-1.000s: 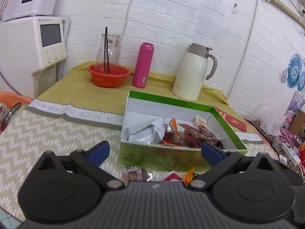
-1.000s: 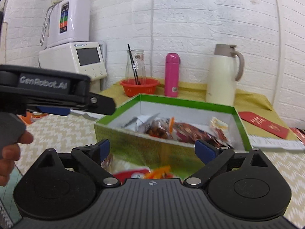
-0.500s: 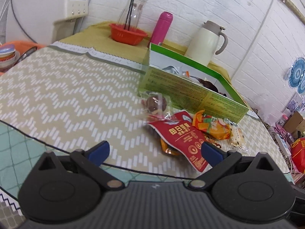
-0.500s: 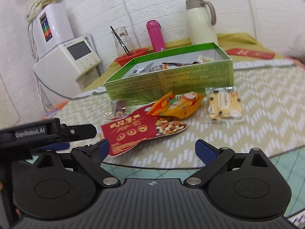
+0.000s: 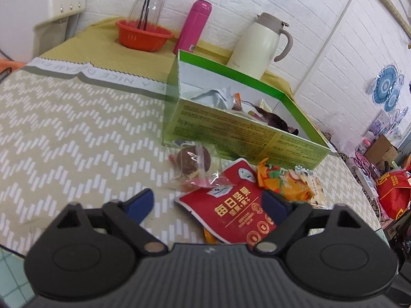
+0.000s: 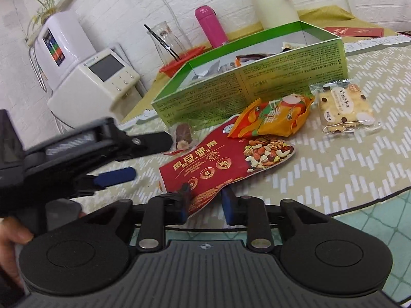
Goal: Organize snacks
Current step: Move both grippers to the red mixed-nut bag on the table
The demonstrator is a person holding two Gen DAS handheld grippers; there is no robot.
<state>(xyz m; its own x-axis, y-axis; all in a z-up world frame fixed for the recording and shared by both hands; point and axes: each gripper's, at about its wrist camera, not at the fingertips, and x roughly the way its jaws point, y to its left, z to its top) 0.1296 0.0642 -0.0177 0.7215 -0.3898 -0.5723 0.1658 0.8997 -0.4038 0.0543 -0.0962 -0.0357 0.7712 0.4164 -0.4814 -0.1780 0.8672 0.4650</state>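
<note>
A green open box [image 5: 246, 128] [image 6: 251, 82] holds several snack packets. In front of it on the table lie a red nut packet [image 5: 231, 213] [image 6: 221, 161], an orange packet [image 5: 282, 184] [image 6: 274, 118], a clear-wrapped brown snack [image 5: 194, 157] [image 6: 183, 133] and a cookie packet [image 6: 344, 107]. My left gripper [image 5: 206, 205] is open, low over the table, its right finger over the red packet. It also shows in the right wrist view [image 6: 113, 154]. My right gripper [image 6: 205, 202] has narrowed around the near corner of the red packet, with a gap still visible beside it.
At the back stand a cream jug [image 5: 262, 43], a pink flask [image 5: 195, 25], an orange bowl [image 5: 143, 34] with a glass carafe, and a white appliance [image 6: 90, 77]. A red envelope [image 6: 354, 31] lies behind the box. Clutter sits off the table's right [image 5: 390, 192].
Both grippers came closer and lower to the snacks in front of the box. My right gripper went from wide open to narrowed around the red packet's corner.
</note>
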